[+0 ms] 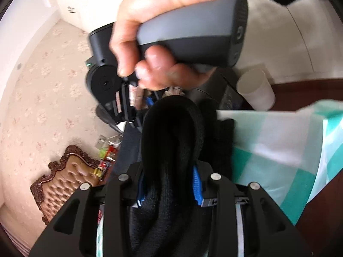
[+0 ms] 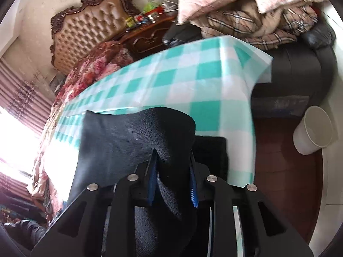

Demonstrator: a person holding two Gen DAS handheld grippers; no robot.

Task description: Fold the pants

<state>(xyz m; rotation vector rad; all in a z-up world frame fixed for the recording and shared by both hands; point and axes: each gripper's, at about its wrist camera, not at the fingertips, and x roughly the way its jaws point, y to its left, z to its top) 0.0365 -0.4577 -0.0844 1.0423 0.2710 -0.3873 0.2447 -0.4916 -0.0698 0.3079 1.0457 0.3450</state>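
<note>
The black pants [image 1: 171, 132] bulge up in a thick fold between the blue-padded fingers of my left gripper [image 1: 169, 184], which is shut on them. Just ahead in the left wrist view, a hand holds the right gripper's grey handle [image 1: 188, 34]. In the right wrist view, my right gripper [image 2: 172, 184] is shut on a bunched fold of the black pants [image 2: 137, 135], lifted a little. The rest of the pants lies flat to the left on the green-and-white checked tablecloth [image 2: 188, 75].
A white paper cup [image 2: 313, 128] stands on the dark wood floor right of the table; it also shows in the left wrist view [image 1: 255, 90]. A tufted leather headboard [image 2: 90, 25], a floral bedspread [image 2: 92, 70] and piled bedding [image 2: 246, 10] lie beyond the table.
</note>
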